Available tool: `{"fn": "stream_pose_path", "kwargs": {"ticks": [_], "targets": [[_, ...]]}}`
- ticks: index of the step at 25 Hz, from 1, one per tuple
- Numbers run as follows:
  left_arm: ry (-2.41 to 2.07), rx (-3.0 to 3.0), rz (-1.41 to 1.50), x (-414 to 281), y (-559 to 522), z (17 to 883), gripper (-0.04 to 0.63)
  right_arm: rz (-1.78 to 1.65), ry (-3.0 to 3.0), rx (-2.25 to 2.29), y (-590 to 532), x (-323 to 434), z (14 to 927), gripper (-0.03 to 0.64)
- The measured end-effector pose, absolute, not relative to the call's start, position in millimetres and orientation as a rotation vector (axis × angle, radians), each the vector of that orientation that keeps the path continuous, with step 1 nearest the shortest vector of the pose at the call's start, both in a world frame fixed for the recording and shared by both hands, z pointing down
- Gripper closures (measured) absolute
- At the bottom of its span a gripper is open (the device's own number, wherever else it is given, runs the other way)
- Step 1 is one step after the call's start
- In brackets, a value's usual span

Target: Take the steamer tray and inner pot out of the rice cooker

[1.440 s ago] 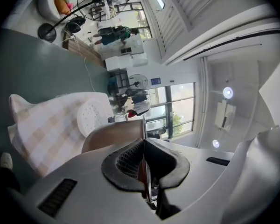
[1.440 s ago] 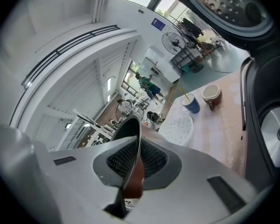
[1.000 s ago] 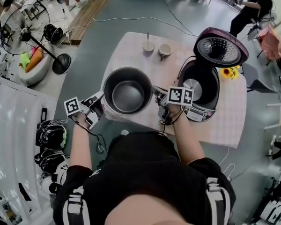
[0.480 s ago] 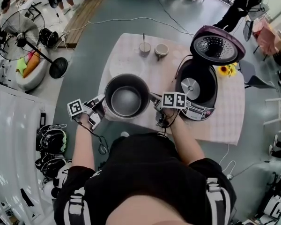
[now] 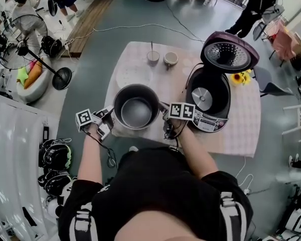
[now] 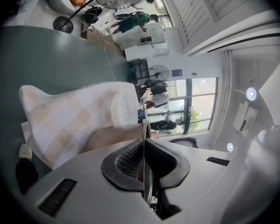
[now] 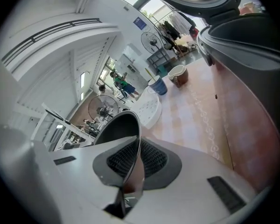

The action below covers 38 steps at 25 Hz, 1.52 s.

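The metal inner pot [image 5: 136, 107] hangs low over the checked table [image 5: 241, 129], left of the open rice cooker [image 5: 208, 97]. My left gripper [image 5: 110, 116] is shut on the pot's left rim and my right gripper [image 5: 165, 110] is shut on its right rim. In the left gripper view the thin rim [image 6: 144, 139] runs between the closed pads of the left gripper [image 6: 143, 146]. The right gripper view shows the pot [image 7: 115, 129] with its rim pinched in the right gripper [image 7: 138, 148]. The white steamer tray [image 5: 128, 75] lies on the table behind the pot.
The cooker's lid [image 5: 229, 53] stands open at the back right. Two cups [image 5: 161, 58] sit at the table's far edge, and yellow flowers [image 5: 239, 78] lie beside the cooker. Standing fans [image 5: 35, 44] and people are on the floor around the table.
Both grippers have sunk toward the table with the inner pot held between them. The grips on the rim look the same.
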<state>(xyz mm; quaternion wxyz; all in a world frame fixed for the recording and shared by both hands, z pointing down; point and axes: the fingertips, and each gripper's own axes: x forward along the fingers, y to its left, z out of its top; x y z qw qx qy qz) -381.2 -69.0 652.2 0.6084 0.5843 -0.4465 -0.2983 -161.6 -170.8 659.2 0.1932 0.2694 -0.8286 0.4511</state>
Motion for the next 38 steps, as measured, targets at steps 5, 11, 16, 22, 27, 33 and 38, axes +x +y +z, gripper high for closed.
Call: {"fn": "stream_pose_path", "kwargs": {"ticks": [5,11,16,22,27,33,38], "targets": [[-1.081,1.28,-0.656,-385,-61,671,0.584,1.192,-2.327,0.743,-166,-166,660,0.595],[-1.1,1.312,-0.684,-385,-59,668,0.584,1.151,-2.334,0.772,-165,-167,659,0.595],[-1.212,1.43,-0.575,-384,-60,665,0.584,1.116,-2.338,0.817,-165,-165,660,0.594],[-1.448,1.683,-0.153,-381,-61,656,0.584,0.848,-2.307,0.812,-165,-166,652,0.589],[-1.882,1.807,0.185,-406,-69,610,0.578,0.479,-2.476,0.949,-186,-171,592,0.589],[-2.168,2.08,0.165,-382,-95,491,0.58,0.062,-2.827,1.123,-188,-176,466,0.591],[-2.178,2.278,0.083,-333,-112,418,0.592,-0.109,-2.956,1.3,-182,-150,394,0.606]]}}
